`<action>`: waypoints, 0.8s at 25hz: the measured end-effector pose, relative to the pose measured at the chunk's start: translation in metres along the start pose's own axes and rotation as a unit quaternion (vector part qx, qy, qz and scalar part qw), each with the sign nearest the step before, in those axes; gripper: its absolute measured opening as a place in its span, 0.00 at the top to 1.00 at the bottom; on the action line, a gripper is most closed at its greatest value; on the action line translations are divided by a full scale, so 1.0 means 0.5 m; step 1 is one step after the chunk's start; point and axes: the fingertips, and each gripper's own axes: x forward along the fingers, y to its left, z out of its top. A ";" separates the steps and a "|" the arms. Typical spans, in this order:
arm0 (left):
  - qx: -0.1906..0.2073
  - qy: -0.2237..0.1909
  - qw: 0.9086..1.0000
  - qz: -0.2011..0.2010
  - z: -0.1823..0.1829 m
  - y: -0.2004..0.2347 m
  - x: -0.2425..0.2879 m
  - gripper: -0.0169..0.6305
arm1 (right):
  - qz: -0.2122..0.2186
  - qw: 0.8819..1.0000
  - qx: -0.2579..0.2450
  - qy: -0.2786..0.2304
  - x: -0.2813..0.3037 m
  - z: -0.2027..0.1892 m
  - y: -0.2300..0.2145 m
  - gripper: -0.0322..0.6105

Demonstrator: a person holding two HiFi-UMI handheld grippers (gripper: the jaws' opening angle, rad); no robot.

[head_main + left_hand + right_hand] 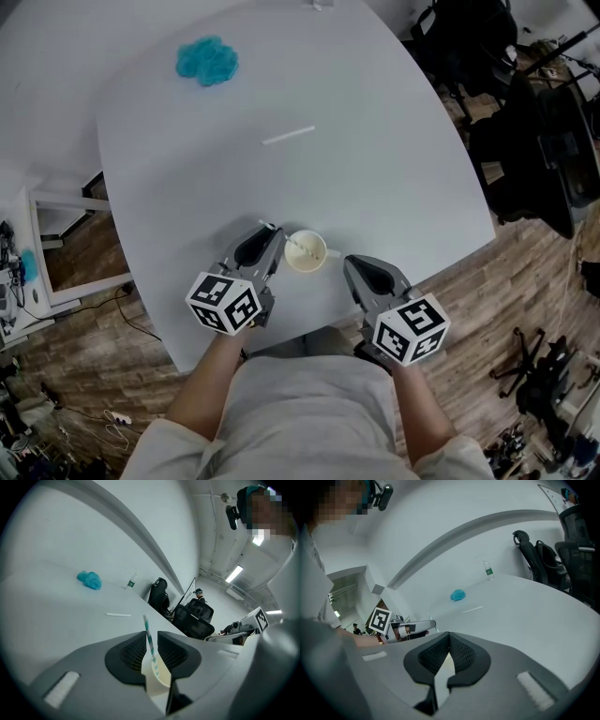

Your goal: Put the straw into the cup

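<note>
A small cream paper cup (306, 251) stands near the front edge of the white table (375, 169). My left gripper (270, 234) is at the cup's left, shut on a teal-and-white striped straw (149, 641). The straw (298, 247) slants down, and its lower end is inside the cup (158, 676). My right gripper (354, 269) sits just right of the cup with its jaws shut and nothing between them. In the right gripper view (448, 637) a bit of the cream cup (444, 666) shows behind the jaws.
A thin white stick (289, 135), perhaps a straw or its wrapper, lies mid-table. A blue crumpled cloth (207, 60) lies at the far left, and a bottle (488, 570) stands at the far edge. Black office chairs (534, 141) crowd the table's right side.
</note>
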 end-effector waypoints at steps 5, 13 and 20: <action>0.001 0.001 1.000 0.003 0.000 0.002 -0.009 0.83 | 0.003 1.000 -0.002 -0.003 -0.001 0.004 0.009 0.94; 0.020 0.010 1.000 0.010 -0.007 -0.005 -0.040 0.83 | 0.003 1.000 -0.008 -0.010 -0.008 0.006 0.027 0.94; 0.053 0.024 0.998 0.003 -0.015 -0.036 -0.071 0.90 | 0.006 1.000 -0.017 -0.021 -0.024 0.013 0.047 0.94</action>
